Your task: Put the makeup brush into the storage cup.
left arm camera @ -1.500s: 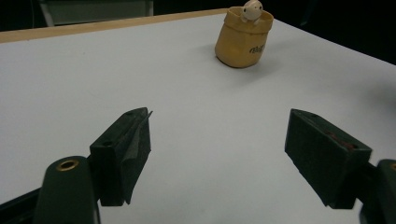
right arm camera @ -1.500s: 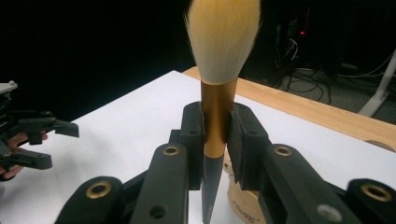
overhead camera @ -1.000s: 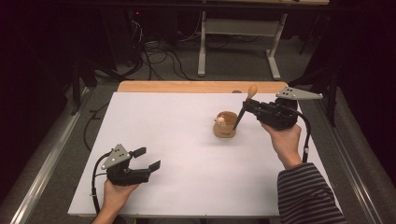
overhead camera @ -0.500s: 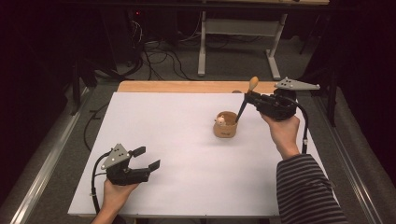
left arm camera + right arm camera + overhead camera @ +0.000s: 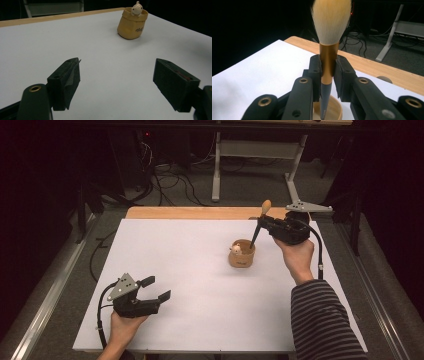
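My right gripper (image 5: 261, 223) is shut on a makeup brush (image 5: 266, 206), its pads clamped on the gold ferrule (image 5: 328, 62). The pale bristles (image 5: 331, 22) point up and the dark handle runs down to the mouth of a small tan cup (image 5: 242, 255). A little pale figure (image 5: 136, 7) peeks over the cup's rim. The cup stands right of the middle of the white table top (image 5: 190, 270). At the near left, my left gripper (image 5: 156, 289) is held just above the table. Its jaws stand wide open with nothing between them (image 5: 125, 82), facing the cup (image 5: 132, 25).
A wooden strip (image 5: 190, 213) runs along the table's far edge. Beyond it the floor holds cables (image 5: 170, 175) and a grey desk frame (image 5: 250, 155). A metal rail (image 5: 45, 320) lies along the left side of the table.
The right hand has carried the brush a little farther away over the cup, and the bristle end now stands higher in the picture. The left gripper has stayed put.
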Motion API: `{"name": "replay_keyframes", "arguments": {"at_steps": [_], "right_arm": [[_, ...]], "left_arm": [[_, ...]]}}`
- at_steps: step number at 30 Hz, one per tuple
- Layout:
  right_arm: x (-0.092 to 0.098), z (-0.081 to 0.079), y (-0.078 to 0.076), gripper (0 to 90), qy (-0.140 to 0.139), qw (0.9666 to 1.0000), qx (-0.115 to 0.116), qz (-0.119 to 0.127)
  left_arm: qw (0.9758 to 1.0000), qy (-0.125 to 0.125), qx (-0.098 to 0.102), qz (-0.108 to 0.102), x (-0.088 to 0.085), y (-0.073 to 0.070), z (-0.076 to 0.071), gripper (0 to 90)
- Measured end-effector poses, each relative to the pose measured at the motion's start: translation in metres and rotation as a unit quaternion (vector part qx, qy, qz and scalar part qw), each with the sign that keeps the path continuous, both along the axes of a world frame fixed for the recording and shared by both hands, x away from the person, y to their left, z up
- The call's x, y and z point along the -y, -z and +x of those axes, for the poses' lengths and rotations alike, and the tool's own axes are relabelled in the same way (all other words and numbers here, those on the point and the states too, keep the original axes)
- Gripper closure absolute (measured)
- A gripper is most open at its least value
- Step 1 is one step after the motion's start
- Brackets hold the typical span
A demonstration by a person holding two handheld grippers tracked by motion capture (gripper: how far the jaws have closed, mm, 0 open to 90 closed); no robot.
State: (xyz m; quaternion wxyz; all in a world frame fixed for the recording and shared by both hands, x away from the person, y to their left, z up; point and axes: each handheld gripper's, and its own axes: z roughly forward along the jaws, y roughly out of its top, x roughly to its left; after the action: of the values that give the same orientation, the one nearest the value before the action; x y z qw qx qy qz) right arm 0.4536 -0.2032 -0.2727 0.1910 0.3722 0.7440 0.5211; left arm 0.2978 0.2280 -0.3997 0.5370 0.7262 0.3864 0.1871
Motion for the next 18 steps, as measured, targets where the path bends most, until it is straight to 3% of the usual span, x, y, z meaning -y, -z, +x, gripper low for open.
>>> {"name": "replay_keyframes", "arguments": {"at_steps": [18], "right_arm": [[-0.012,0.011,0.011,78.9,0.008,0.9996,-0.010,-0.024]], "left_arm": [[0.9998,-0.015,0.007,-0.006,-0.004,-0.001,-0.001,22.3]]}}
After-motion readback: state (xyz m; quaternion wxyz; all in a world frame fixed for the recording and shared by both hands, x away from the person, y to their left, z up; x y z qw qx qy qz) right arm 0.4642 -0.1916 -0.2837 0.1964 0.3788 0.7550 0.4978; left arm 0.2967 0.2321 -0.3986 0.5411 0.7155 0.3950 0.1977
